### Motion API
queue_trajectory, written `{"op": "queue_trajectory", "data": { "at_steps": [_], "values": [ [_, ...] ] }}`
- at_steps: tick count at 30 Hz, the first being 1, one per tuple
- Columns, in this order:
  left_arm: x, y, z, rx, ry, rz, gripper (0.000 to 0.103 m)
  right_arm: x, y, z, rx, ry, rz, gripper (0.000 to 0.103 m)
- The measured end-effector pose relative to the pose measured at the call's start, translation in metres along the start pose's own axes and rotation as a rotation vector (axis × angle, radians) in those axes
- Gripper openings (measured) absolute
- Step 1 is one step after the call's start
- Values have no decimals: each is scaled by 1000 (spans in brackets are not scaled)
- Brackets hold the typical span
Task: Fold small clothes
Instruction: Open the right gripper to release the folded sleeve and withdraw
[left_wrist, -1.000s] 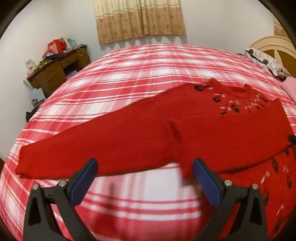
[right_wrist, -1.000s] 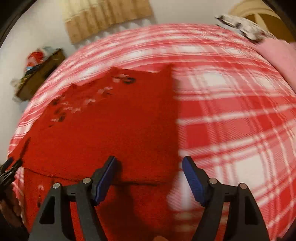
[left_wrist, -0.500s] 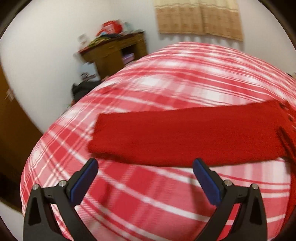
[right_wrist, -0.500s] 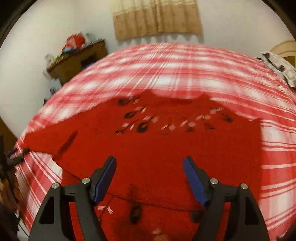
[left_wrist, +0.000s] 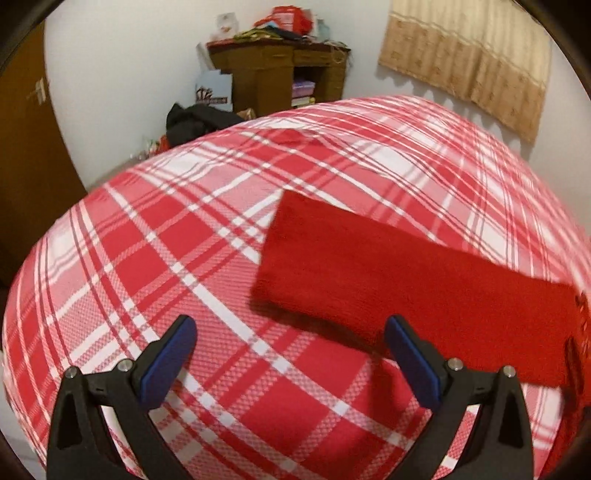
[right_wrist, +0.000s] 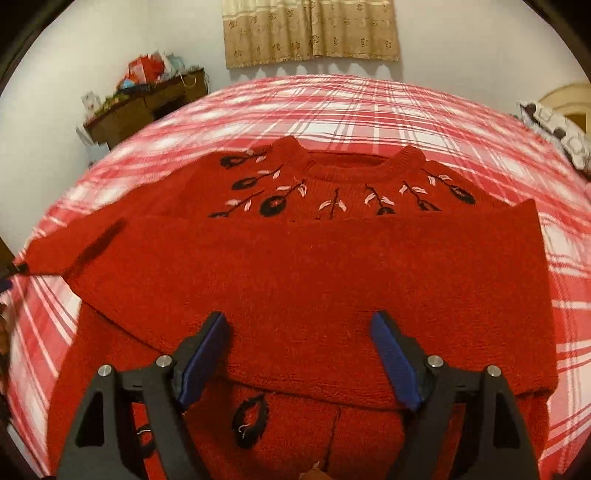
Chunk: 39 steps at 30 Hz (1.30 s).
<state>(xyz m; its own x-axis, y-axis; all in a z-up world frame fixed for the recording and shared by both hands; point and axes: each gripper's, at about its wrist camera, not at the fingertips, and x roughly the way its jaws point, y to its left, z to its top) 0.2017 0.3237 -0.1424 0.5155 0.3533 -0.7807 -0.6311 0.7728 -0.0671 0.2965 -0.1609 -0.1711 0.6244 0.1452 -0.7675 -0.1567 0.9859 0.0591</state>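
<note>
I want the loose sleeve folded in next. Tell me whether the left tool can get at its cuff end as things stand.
Probably yes. The left tool is open and holds nothing, and the sleeve lies flat on the plaid bedspread just ahead of it. Nothing sits on the cuff end or between it and the tool.

The sweater (right_wrist: 332, 273) is a coarse, fuzzy red knit, matt all over, with a ribbed neckline and black and pale pink embroidery stitched flat across its far yoke. Its sleeve (left_wrist: 406, 288) shows the same nubbly wool-like surface. The bedsheet (left_wrist: 177, 258) beneath is woven red-and-white checked cloth with a fine visible weave. Both the left gripper (left_wrist: 290, 354) and the right gripper (right_wrist: 299, 350) are matt black plastic with dull blue rubbery pads (right_wrist: 201, 354) and small shiny metal screws. Far off, a wooden cabinet (left_wrist: 277, 70) looks dark and lightly glossy, and the curtain (right_wrist: 310, 31) is soft beige patterned cloth.
</note>
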Motion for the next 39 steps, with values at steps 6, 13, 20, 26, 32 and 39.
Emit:
{"op": "queue_trajectory", "data": {
  "at_steps": [6,13,20,26,32,39],
  "values": [
    [0,17,12,-58,-20,-19,103,-2,-4,0,20,-15,19,83],
    [16,2,23,-56,20,-55,83,-7,-13,-3,75,-47,56,83],
    [20,-9,23,-44,8,-34,70,-7,-11,-3,70,-45,48,83],
    [16,-13,24,-30,16,-120,15,-7,-12,-2,79,-49,56,83],
    [4,-11,31,-55,2,-183,15,-7,-15,-2,87,-52,60,83],
    [-11,-13,46,-64,-31,-225,15,-8,-17,-3,96,-56,63,83]
  ]
}}
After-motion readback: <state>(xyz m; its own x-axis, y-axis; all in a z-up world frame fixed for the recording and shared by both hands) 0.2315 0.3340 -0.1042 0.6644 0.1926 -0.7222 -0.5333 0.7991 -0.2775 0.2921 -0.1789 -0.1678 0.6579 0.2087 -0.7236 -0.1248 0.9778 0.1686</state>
